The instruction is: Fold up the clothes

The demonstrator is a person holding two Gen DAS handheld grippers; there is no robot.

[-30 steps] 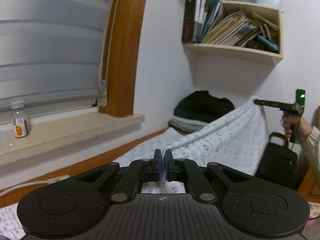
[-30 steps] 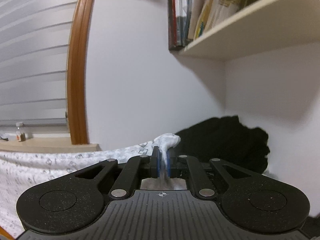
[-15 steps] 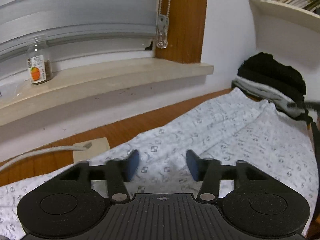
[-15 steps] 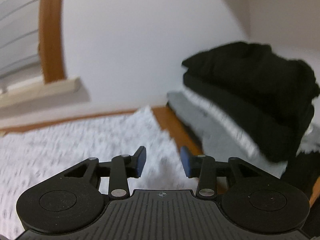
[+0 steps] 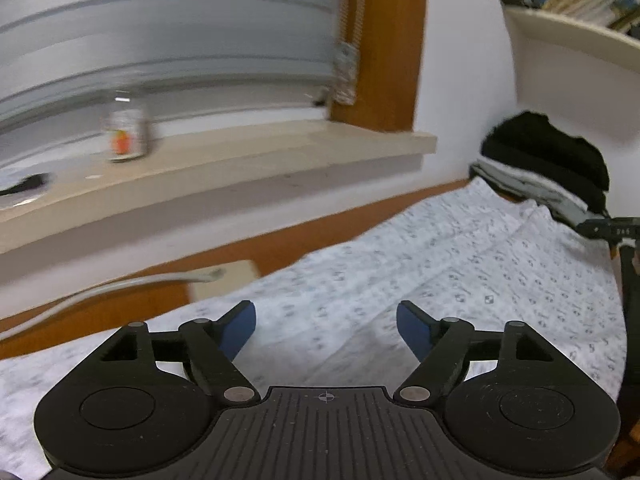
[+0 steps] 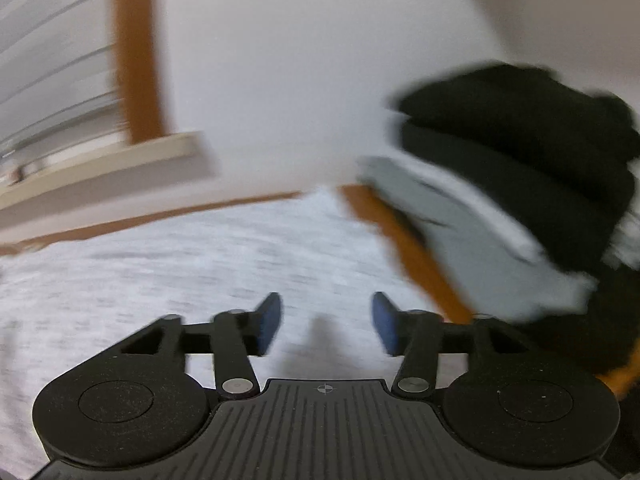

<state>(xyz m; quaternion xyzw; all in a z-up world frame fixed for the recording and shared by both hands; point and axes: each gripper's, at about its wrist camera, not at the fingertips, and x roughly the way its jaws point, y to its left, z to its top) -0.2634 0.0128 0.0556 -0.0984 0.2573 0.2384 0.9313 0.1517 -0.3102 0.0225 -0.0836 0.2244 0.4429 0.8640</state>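
While both my grippers hang over the desk, their jaws are opening and neither grips anything. L gripper: blue pads wide apart, only flat shirt showing in the gap below. Shirt is white w/ small grey print, spread ahead of & under the tool, running to the R. R gripper: pads roughly half apart, shirt beneath and to its L, nothing pinched. Ahead-R of it sits a pile of folded clothes, black on top, grey under. Ahead-L of the L gripper: sill w/ a jar, blurred. R gripper's tip shows at the far R edge over the shirt.
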